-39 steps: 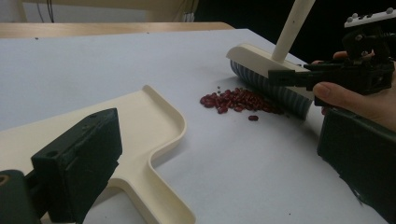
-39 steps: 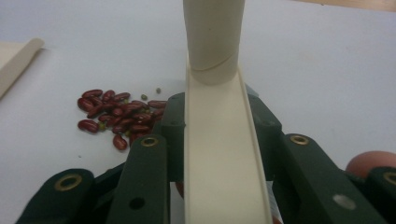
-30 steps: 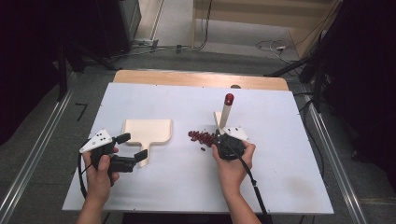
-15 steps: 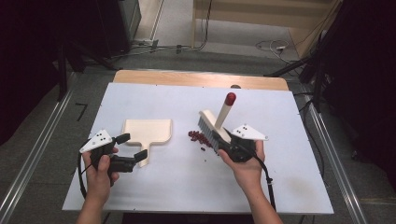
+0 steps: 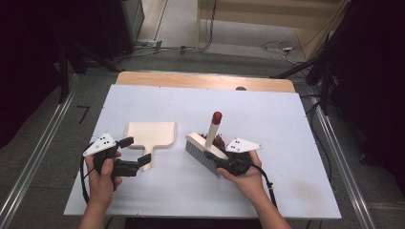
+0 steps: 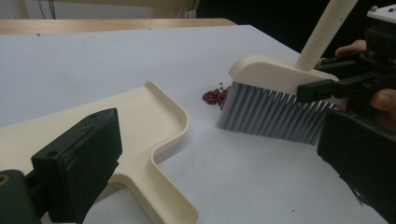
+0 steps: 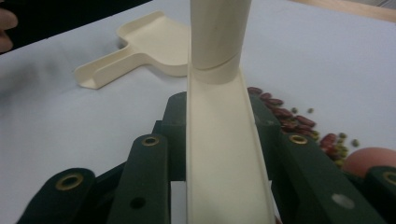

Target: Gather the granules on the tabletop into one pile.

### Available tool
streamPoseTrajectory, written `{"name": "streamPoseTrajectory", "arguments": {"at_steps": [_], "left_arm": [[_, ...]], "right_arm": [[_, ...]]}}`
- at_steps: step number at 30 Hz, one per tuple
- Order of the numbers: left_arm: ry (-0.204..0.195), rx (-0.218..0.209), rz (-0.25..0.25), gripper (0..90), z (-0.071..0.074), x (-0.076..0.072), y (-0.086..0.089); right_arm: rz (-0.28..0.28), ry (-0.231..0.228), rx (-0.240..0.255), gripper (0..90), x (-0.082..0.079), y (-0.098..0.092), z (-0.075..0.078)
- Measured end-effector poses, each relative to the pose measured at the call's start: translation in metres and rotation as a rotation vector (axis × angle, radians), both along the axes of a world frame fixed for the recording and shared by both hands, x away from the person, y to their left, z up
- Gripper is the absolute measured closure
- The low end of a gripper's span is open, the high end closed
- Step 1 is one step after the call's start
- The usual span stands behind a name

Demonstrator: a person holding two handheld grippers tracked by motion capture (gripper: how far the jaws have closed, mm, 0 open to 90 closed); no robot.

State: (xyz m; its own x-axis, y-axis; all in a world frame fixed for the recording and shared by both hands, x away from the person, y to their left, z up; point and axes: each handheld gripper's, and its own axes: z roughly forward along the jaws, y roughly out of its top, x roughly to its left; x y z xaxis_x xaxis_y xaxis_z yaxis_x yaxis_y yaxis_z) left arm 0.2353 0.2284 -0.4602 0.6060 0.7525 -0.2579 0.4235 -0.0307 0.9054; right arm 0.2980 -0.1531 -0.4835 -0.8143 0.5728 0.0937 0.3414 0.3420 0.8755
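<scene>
my right gripper clamped the brush behind the beans for sweeping; left gripper gaped around the dustpan handle (steadying, unsqueezed).

**Dim room around a pale table**

Pale blue-white table with a wooden strip along its far edge. Grey floor all round, metal rails flanking the table left and right. Cables and a white plug strip lie on the floor beyond. Dark equipment far left, black shadow on both sides, light wood furniture at the back
</scene>
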Motion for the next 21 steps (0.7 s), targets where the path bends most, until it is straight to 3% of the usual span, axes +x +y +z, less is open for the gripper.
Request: {"name": "streamPoseTrajectory", "arguments": {"at_steps": [9,13,17,21], "left_arm": [[0.002,0.002,0.001,0.3,0.0,0.0,-0.001],[0.004,0.007,-0.003,0.3,-0.001,0.0,-0.002],[0.005,0.008,-0.002,0.3,-0.001,0.001,-0.002],[0.006,0.012,-0.004,0.3,-0.001,0.001,-0.003]], "right_arm": [[-0.046,0.002,0.002,65.2,0.017,-0.021,0.005],[-0.044,0.015,0.059,65.2,0.016,-0.025,0.013],[-0.086,0.031,0.101,65.1,0.013,-0.012,0.024],[-0.225,0.093,0.12,65.1,0.013,0.021,0.027]]}}
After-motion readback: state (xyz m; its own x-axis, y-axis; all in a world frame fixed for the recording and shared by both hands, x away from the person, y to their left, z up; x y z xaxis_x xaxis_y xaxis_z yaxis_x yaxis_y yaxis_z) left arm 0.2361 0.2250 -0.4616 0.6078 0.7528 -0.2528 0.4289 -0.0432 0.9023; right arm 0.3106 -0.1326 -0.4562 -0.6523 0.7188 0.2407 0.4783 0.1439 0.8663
